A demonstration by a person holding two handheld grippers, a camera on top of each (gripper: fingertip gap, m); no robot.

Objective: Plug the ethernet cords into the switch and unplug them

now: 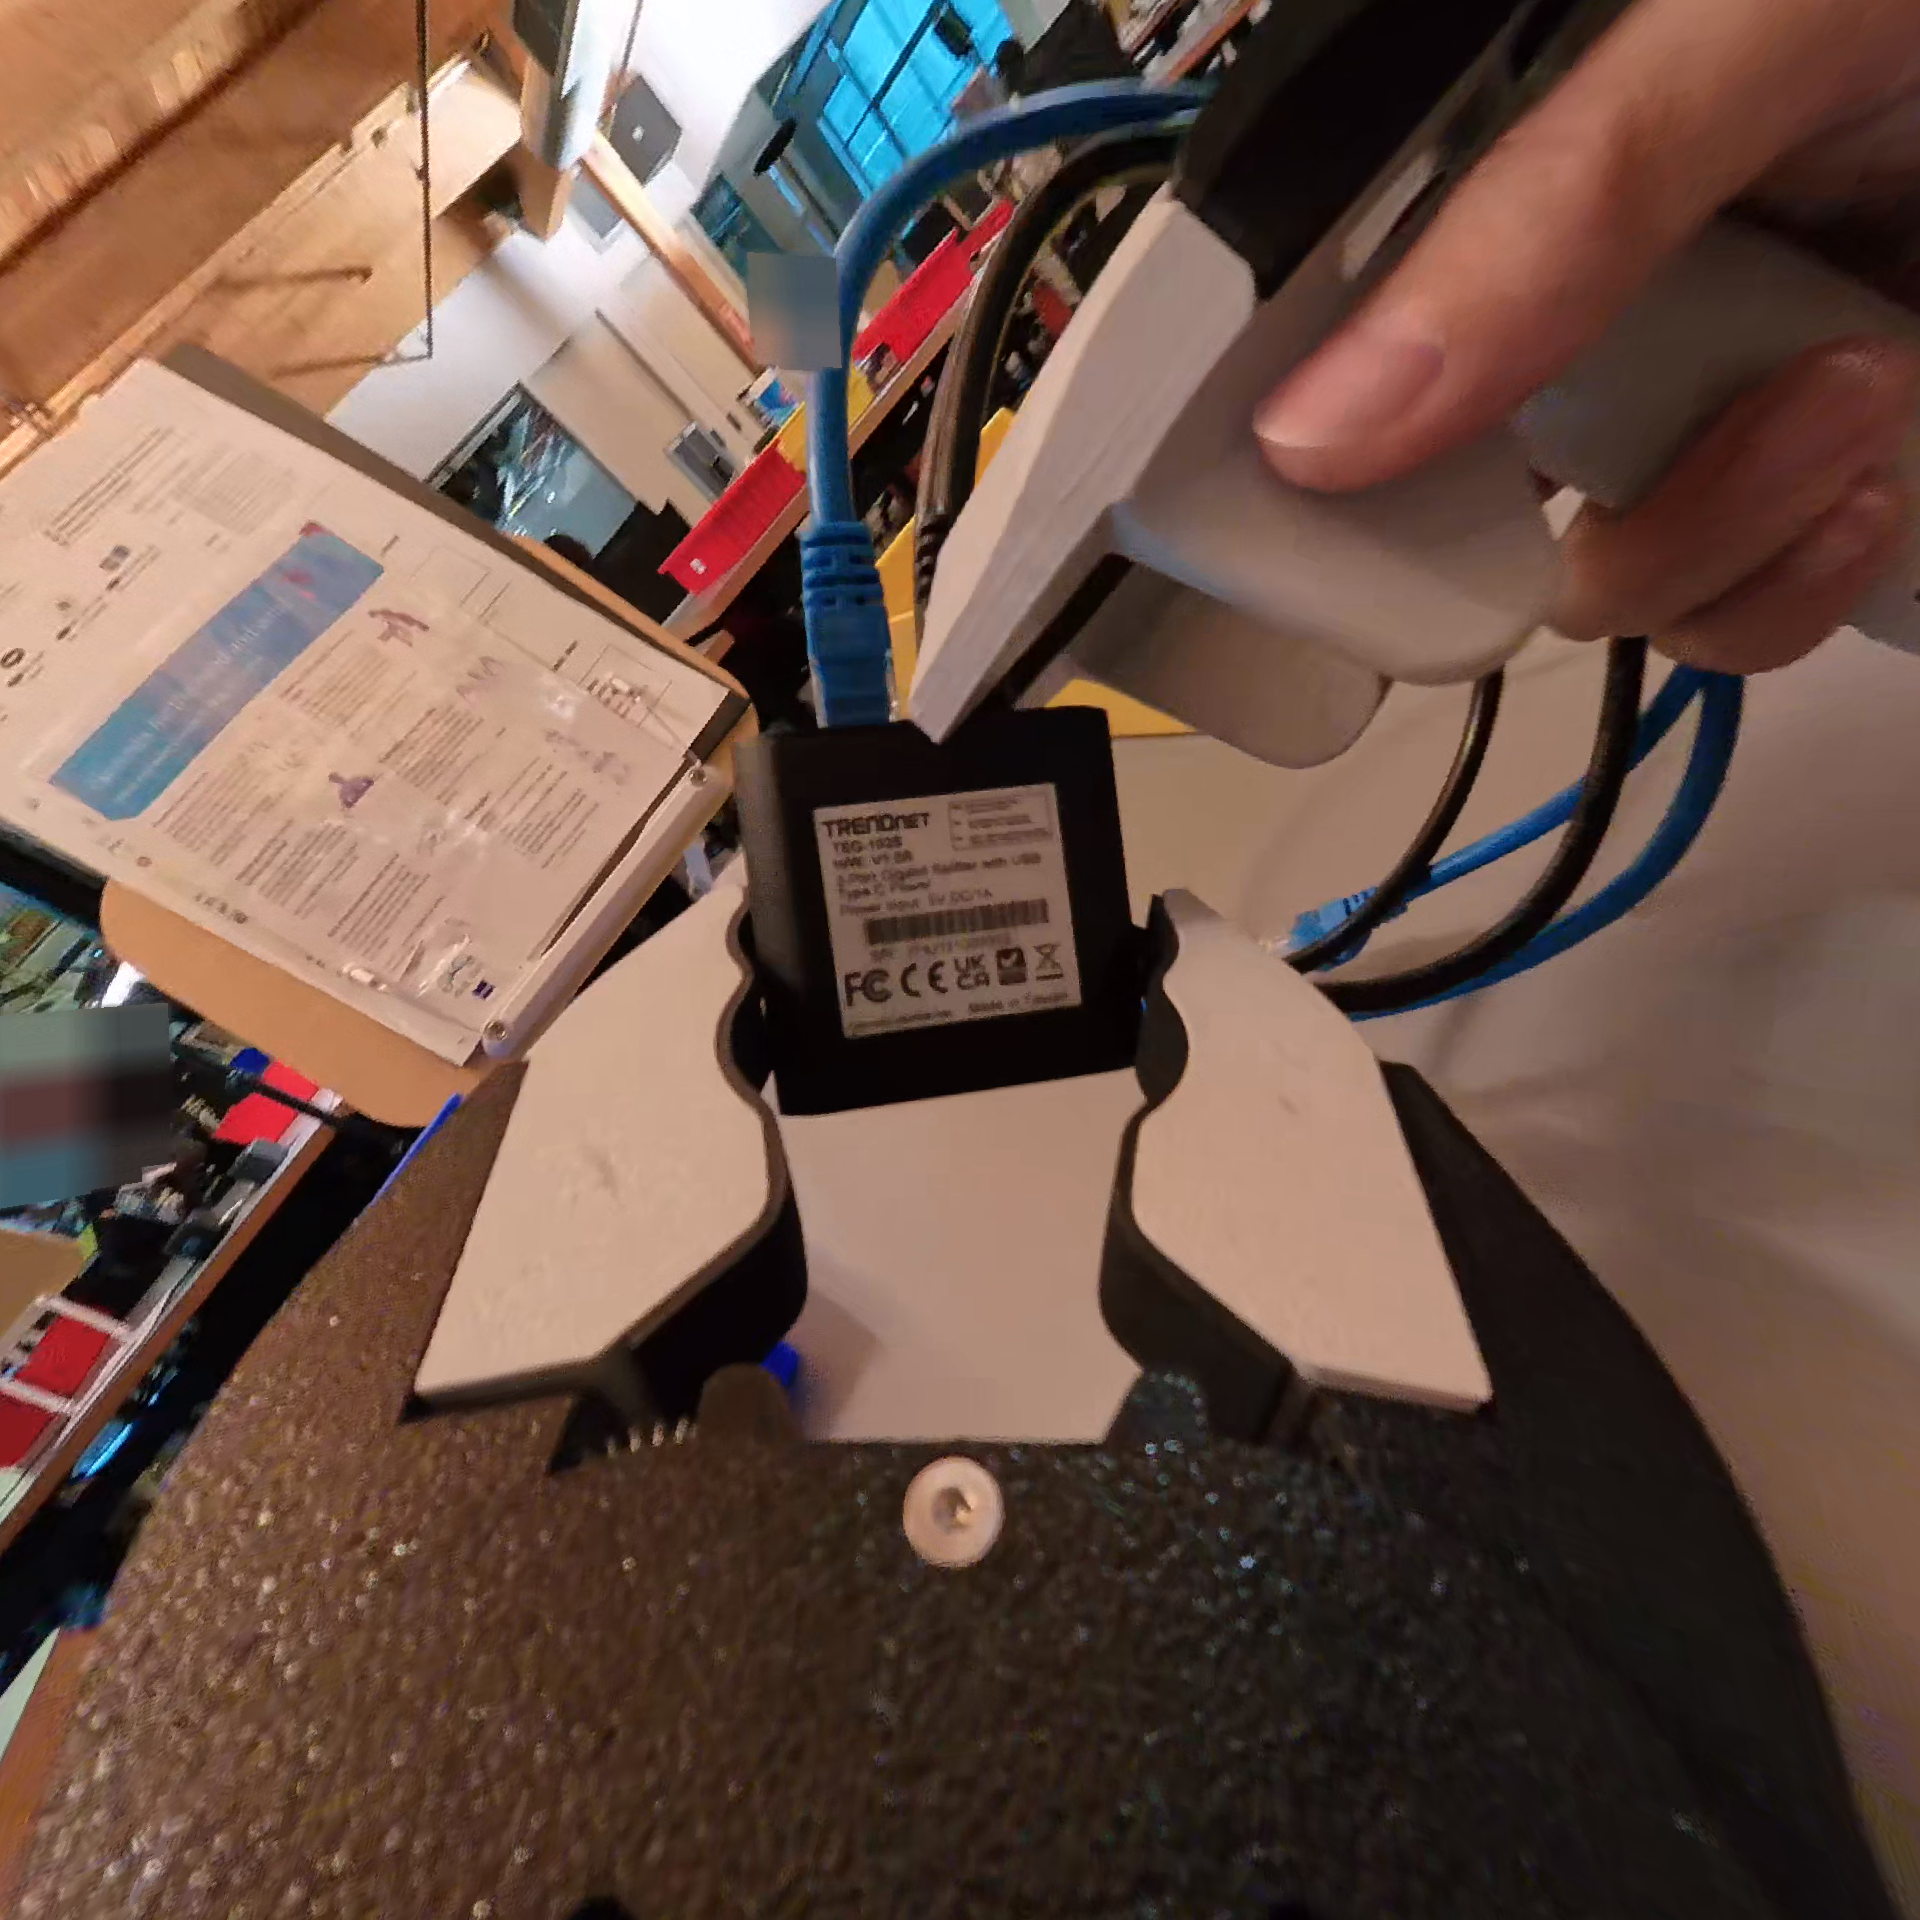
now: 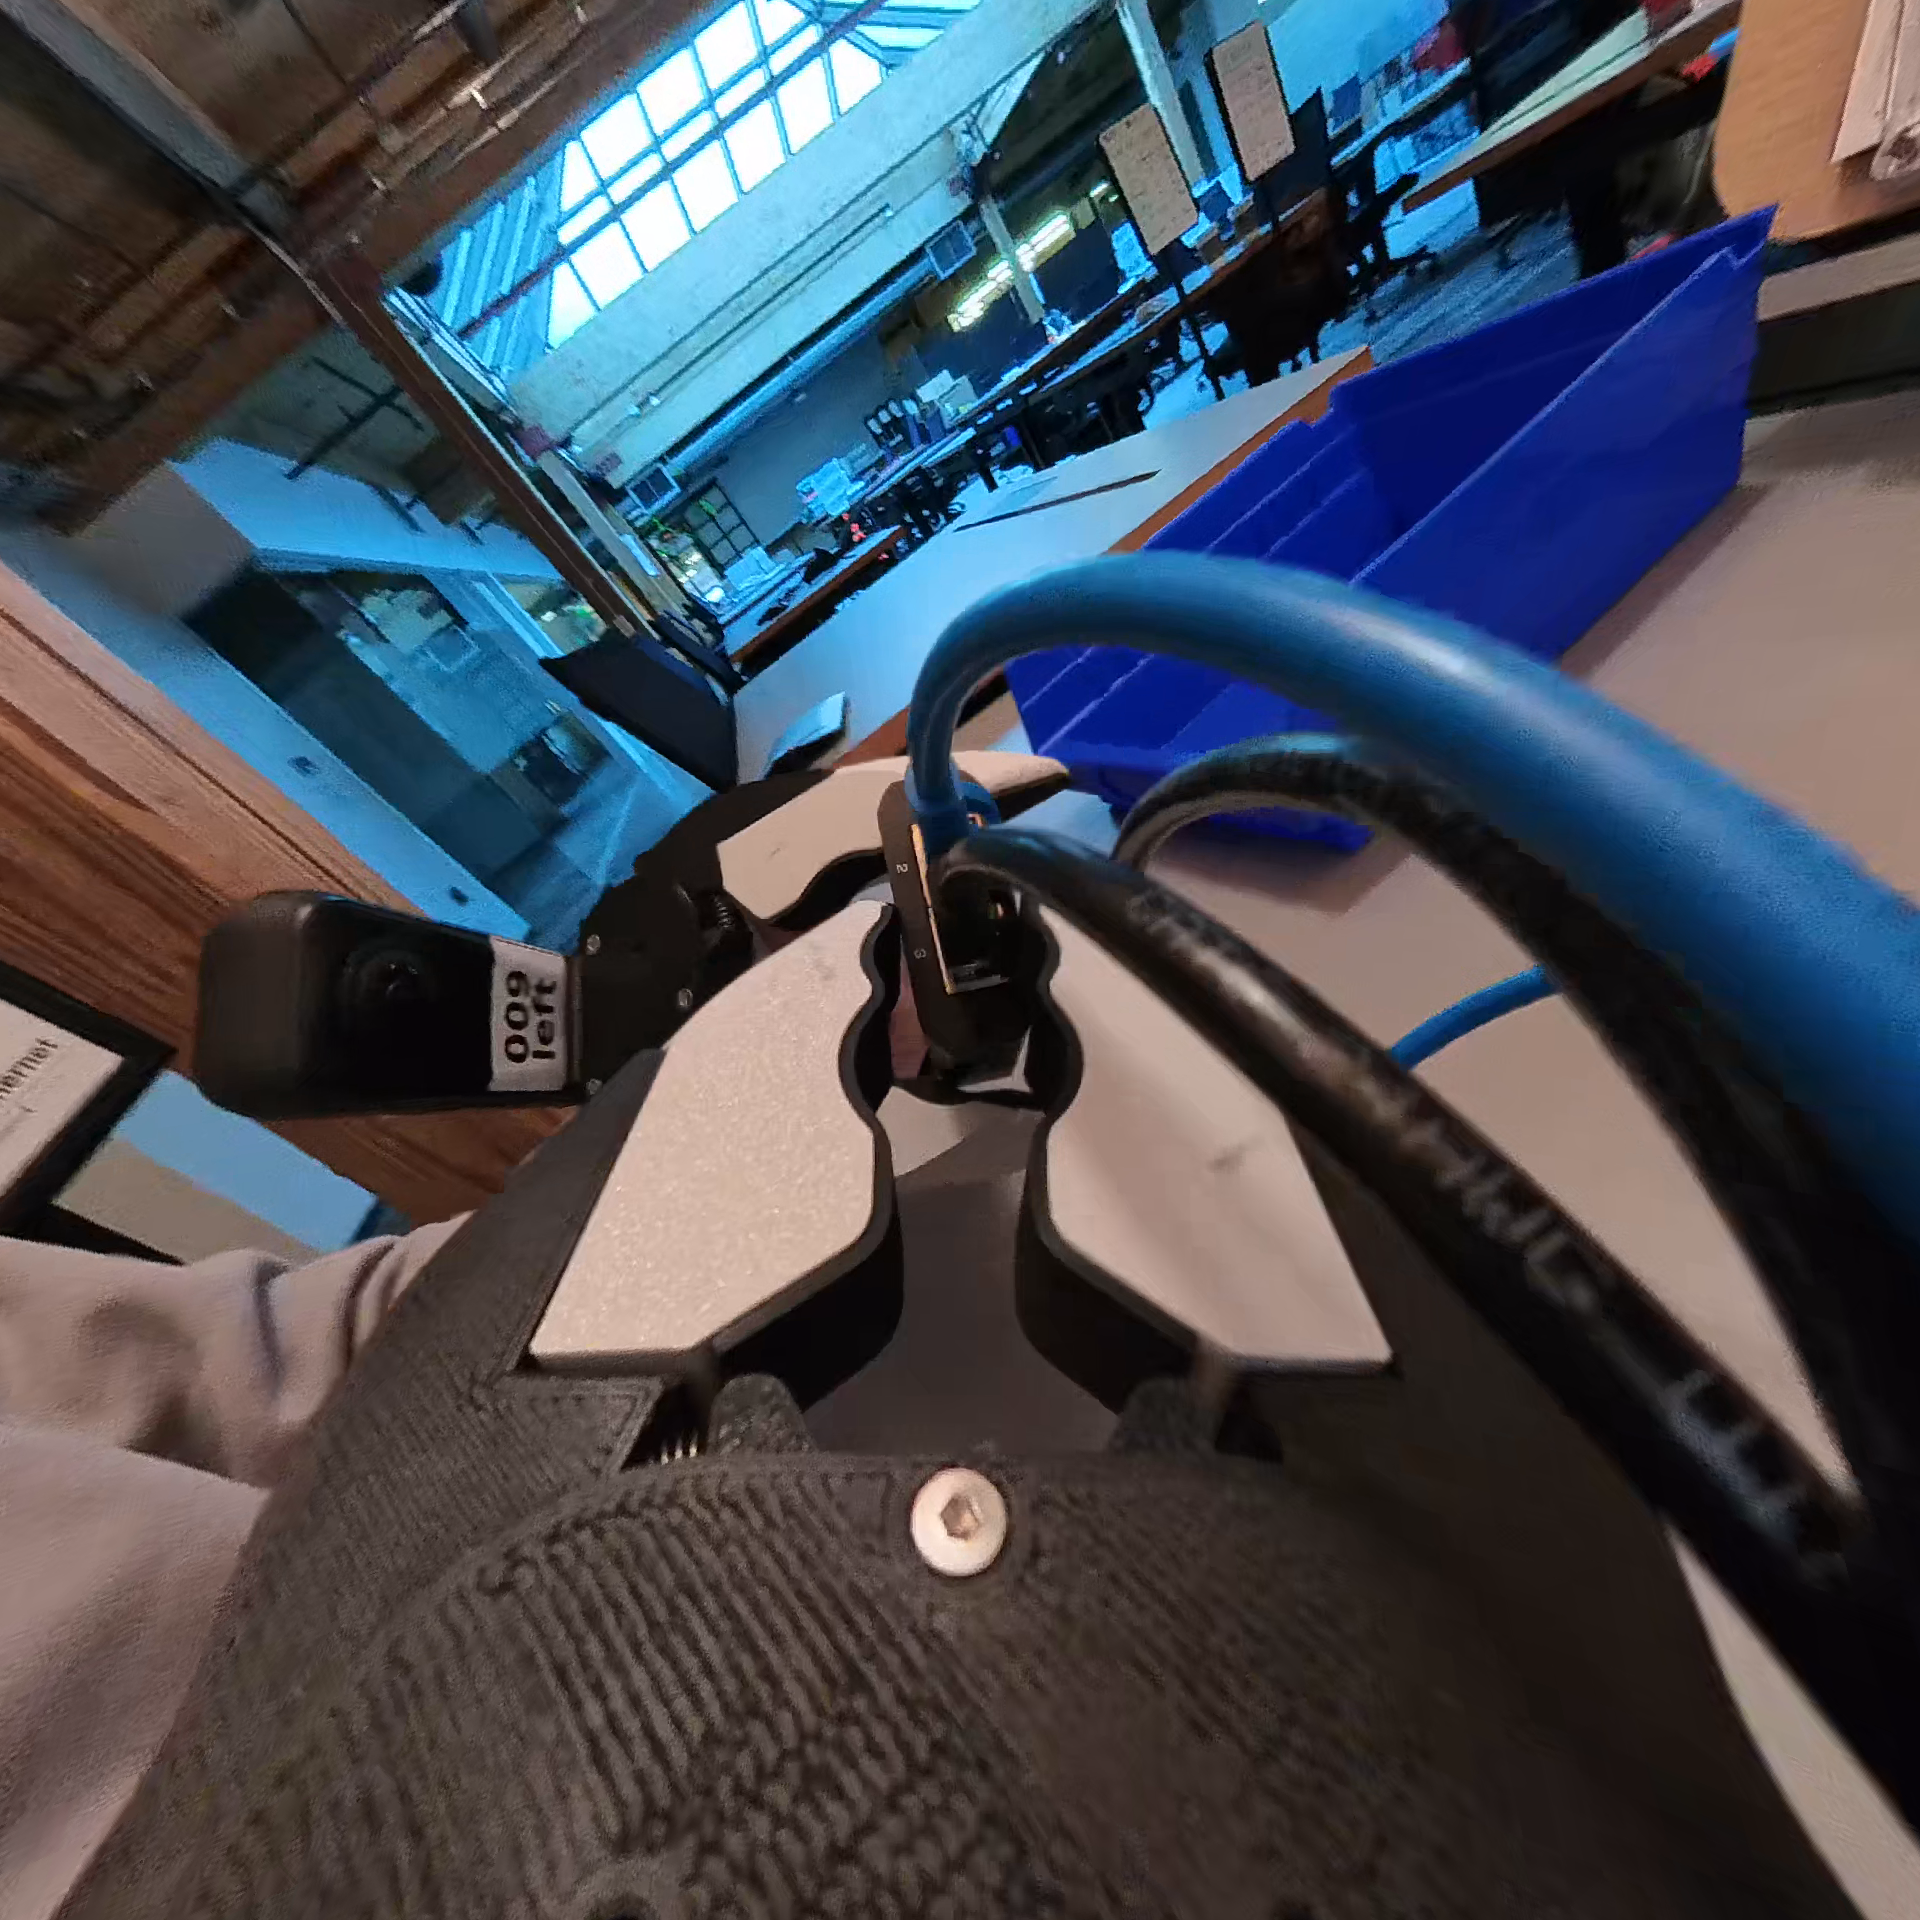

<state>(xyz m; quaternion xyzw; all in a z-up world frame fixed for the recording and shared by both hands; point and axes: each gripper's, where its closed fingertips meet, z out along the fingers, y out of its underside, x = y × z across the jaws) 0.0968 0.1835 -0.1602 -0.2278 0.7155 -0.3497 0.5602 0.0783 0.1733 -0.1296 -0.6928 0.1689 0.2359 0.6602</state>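
left gripper (image 1: pixel 951 997): fingers pinching small black box-shaped plastic switch (image 1: pixel 935 883), frame centre, long axis upward, ports away | right gripper (image 2: pixel 961 1013): fingers closed around switch's port end | blue ethernet cord (image 1: pixel 844 613) plugged in, upper centre

This is a large open workshop or lab hall with a high skylight (image 2: pixel 717 135) and exposed wooden beams (image 1: pixel 208 135). Long rows of worktables (image 2: pixel 1081 416) crowded with equipment and dark chairs run far back. Blue storage bins (image 2: pixel 1507 520) sit on the grey tabletop (image 2: pixel 1766 582), with red and yellow bins (image 1: pixel 748 520) on other benches.
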